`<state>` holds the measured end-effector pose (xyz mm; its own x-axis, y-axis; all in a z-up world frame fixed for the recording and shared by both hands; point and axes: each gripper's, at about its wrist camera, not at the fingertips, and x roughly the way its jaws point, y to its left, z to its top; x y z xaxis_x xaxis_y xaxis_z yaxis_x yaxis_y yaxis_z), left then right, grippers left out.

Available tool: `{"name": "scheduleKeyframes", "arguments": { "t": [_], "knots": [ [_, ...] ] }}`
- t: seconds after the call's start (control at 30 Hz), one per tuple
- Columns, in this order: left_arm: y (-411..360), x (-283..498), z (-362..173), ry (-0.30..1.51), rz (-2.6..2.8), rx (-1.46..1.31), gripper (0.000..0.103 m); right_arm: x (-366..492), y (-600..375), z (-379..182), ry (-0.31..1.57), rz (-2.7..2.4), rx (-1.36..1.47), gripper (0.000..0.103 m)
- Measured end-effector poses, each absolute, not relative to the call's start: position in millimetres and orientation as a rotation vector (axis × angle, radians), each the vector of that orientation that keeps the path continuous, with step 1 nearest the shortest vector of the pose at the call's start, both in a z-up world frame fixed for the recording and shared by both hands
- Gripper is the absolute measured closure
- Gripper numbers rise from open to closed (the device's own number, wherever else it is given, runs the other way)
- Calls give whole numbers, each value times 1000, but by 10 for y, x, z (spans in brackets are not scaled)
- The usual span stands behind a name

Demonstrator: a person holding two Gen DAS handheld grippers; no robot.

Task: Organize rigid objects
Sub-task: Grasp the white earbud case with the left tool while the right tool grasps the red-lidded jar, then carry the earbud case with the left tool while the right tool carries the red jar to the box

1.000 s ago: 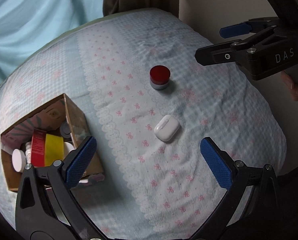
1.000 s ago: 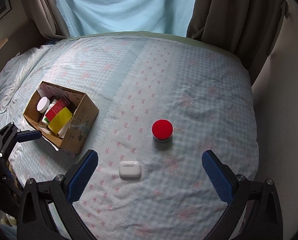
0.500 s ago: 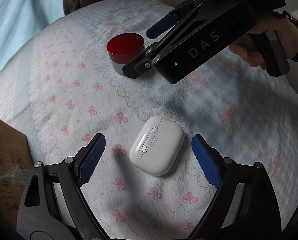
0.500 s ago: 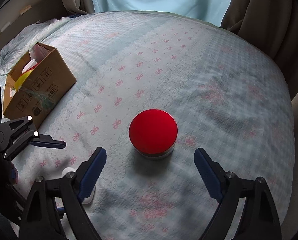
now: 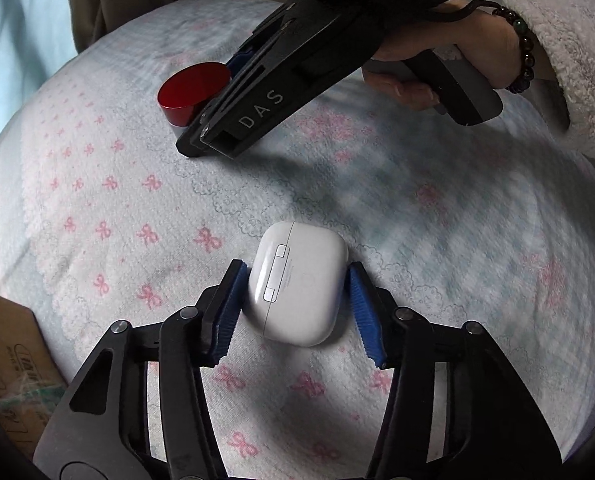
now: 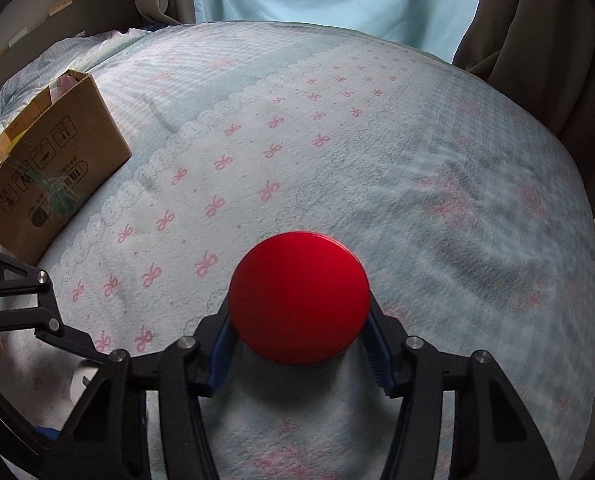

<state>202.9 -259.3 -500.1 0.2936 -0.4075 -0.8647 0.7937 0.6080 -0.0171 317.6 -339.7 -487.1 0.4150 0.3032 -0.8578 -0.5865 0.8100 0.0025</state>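
Observation:
A white earbud case (image 5: pixel 295 282) lies on the bed cover. My left gripper (image 5: pixel 295 308) has closed around it, blue pads touching both its sides. A jar with a round red lid (image 6: pixel 299 298) stands on the cover; it also shows in the left wrist view (image 5: pixel 191 92). My right gripper (image 6: pixel 299 344) is closed on the jar below the lid, and its black body (image 5: pixel 281 92) hides part of the jar in the left wrist view. Both objects still rest on the cover.
An open cardboard box (image 6: pixel 45 160) holding several items stands on the bed at the left; its corner shows in the left wrist view (image 5: pixel 9 356). The light blue bed cover (image 6: pixel 377 140) has pink bows. Curtains (image 6: pixel 537 32) hang behind, with the bed edge at right.
Both grippers have come down and closed: the left one onto the earbud case, the right one onto the red-lidded jar. Half a second ago both were open above them.

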Motion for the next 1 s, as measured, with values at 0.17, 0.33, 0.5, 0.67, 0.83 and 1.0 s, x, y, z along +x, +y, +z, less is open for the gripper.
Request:
{"name": "scheduleKeyframes", "arguments": {
  "t": [0.17, 0.33, 0.5, 0.67, 0.83, 1.0],
  "knots": [
    [-2581, 2052, -5004, 978, -837, 451, 57, 3186, -3367, -4877, 997, 550, -318, 52],
    [-2540, 2011, -4977, 983, -821, 417, 57, 3191, -3367, -4868, 1002, 533, -305, 53],
    [-2468, 2005, -4941, 995, -800, 379, 58, 3199, -3351, -4850, 1009, 514, -297, 53],
    [-2358, 2078, -4887, 1003, -769, 336, 58, 3180, -3359, -4797, 1009, 497, -283, 53],
    [-2231, 2124, -4773, 998, -737, 290, 58, 3152, -3373, -4685, 1003, 478, -271, 53],
    [-2097, 2149, -4471, 973, -712, 244, 58, 3129, -3364, -4445, 1005, 451, -252, 53]
  ]
}}
